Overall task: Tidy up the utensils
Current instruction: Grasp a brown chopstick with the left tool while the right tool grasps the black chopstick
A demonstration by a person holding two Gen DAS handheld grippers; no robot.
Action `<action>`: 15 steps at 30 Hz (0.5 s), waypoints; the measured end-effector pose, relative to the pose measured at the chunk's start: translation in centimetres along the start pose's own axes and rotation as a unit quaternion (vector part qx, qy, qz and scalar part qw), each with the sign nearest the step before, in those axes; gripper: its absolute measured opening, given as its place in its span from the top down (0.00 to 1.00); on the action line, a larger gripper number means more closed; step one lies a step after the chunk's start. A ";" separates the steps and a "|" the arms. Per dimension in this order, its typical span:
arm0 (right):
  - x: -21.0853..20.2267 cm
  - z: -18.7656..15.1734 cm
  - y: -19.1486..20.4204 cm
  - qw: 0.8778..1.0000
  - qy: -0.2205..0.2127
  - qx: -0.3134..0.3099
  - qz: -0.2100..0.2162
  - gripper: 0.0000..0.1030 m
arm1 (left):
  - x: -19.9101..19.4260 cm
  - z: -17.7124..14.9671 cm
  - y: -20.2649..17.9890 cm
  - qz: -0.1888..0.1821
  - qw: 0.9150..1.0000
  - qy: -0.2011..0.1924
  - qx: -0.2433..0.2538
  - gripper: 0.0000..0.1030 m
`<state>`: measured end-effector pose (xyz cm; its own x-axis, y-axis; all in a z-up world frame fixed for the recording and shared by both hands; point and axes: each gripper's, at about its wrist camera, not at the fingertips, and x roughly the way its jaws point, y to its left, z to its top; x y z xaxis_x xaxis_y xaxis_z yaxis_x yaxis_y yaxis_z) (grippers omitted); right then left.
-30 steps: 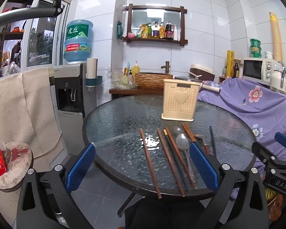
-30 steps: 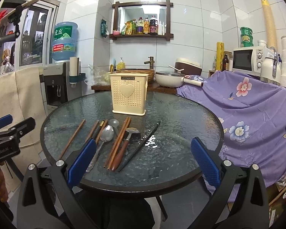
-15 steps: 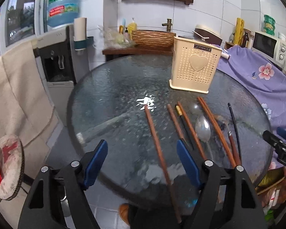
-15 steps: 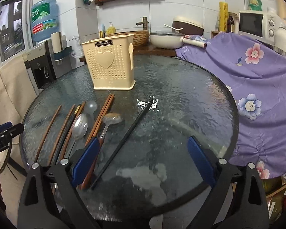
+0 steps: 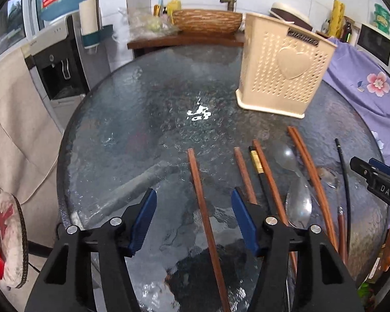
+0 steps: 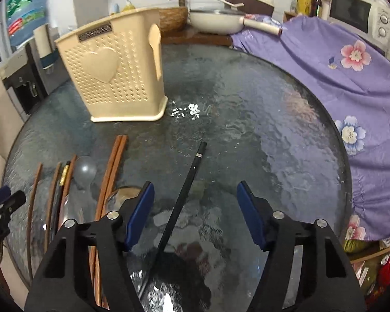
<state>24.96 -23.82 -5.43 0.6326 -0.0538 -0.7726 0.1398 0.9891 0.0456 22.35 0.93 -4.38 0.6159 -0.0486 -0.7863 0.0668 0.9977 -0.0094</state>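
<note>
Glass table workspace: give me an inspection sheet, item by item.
Surface: round textured glass table, bare on its right half.
Job's things: cream perforated plastic utensil holder upright; brown wooden chopsticks, black chopstick and metal spoon lying flat.
Clutter: nothing seen on the table.
Grippers: left gripper closing astride a brown chopstick, fingers not touching; right gripper closing astride the black chopstick, not touching.
Cables: nothing seen.
Surroundings: purple floral cloth, water dispenser, microwave.

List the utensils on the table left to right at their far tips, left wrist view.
Lone brown chopstick → brown chopstick → black chopstick with gold band → brown chopstick → clear spoon → brown chopstick pair → thin black chopstick.
</note>
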 end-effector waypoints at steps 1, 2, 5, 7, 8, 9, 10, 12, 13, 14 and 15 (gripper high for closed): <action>0.4 0.1 0.1 1.000 0.007 0.001 -0.002 0.37 | 0.3 0.0 0.1 0.001 1.000 0.004 -0.001 0.43; 0.8 0.2 0.1 1.000 0.014 0.002 -0.003 0.40 | 0.6 0.2 0.1 0.003 1.000 0.009 -0.002 0.43; 1.9 0.4 0.5 0.999 0.029 0.002 -0.012 0.45 | 1.3 0.5 0.1 0.009 1.000 0.016 -0.002 0.45; 2.3 0.6 0.6 0.999 0.035 0.008 -0.014 0.46 | 1.7 0.9 0.1 0.011 1.000 0.024 -0.003 0.47; 2.6 0.7 0.7 0.999 0.037 0.008 -0.016 0.47 | 2.0 1.0 0.1 0.015 0.999 0.028 -0.004 0.49; 2.8 0.8 0.8 0.999 0.039 0.009 -0.021 0.49 | 2.1 1.1 0.1 0.019 0.999 0.032 -0.007 0.50; 2.8 0.8 0.7 0.999 0.040 0.010 -0.022 0.50 | 2.3 1.3 0.2 0.018 0.999 0.036 -0.011 0.50; 3.2 1.0 0.6 0.998 0.047 0.018 -0.024 0.54 | 2.6 1.4 0.3 0.014 0.999 0.042 -0.018 0.50; 3.4 1.1 0.5 0.998 0.050 0.021 -0.024 0.55 | 2.8 1.5 0.3 0.013 0.999 0.044 -0.020 0.50; 3.7 1.2 0.5 0.998 0.054 0.023 -0.025 0.57 | 2.9 1.5 0.2 0.011 0.999 0.045 -0.021 0.50; 3.8 1.3 0.5 0.998 0.057 0.025 -0.026 0.58 | 3.1 1.5 0.2 0.009 0.999 0.049 -0.023 0.50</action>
<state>28.44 -23.75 -7.56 0.5336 -0.0859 -0.8414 0.2095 0.9772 0.0331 25.49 0.95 -5.89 0.5373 -0.0290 -0.8429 0.0186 0.9996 -0.0225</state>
